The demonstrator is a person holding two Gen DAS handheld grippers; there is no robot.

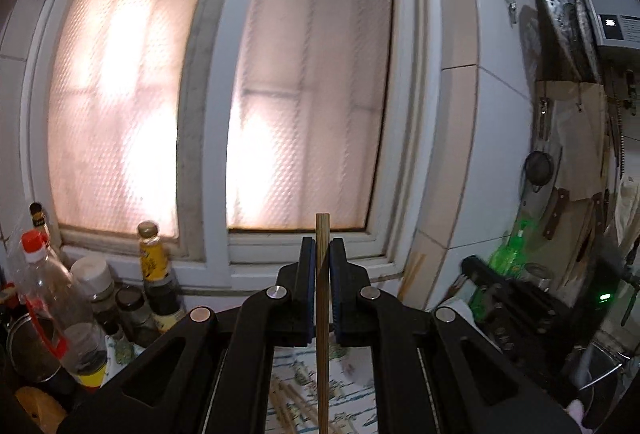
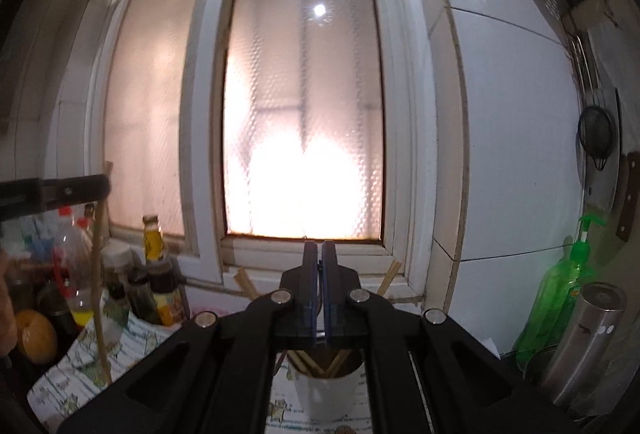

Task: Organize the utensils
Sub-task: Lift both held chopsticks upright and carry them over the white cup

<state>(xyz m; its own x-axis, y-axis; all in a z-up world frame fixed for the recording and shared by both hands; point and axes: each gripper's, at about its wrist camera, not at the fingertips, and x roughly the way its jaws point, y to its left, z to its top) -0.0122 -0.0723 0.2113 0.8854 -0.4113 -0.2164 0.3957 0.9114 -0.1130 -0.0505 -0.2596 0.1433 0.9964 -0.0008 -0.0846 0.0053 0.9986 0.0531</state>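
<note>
My left gripper is shut on a wooden chopstick that stands upright between the pads, above a patterned cloth with several loose chopsticks. In the right wrist view the left gripper shows at the left, holding that chopstick. My right gripper is shut with nothing visible between its pads, just above a white cup that holds several chopsticks.
A frosted window fills the back. Bottles and jars crowd the left sill; an orange lies there. A green soap bottle and steel flask stand right. Strainers and knives hang on the right wall.
</note>
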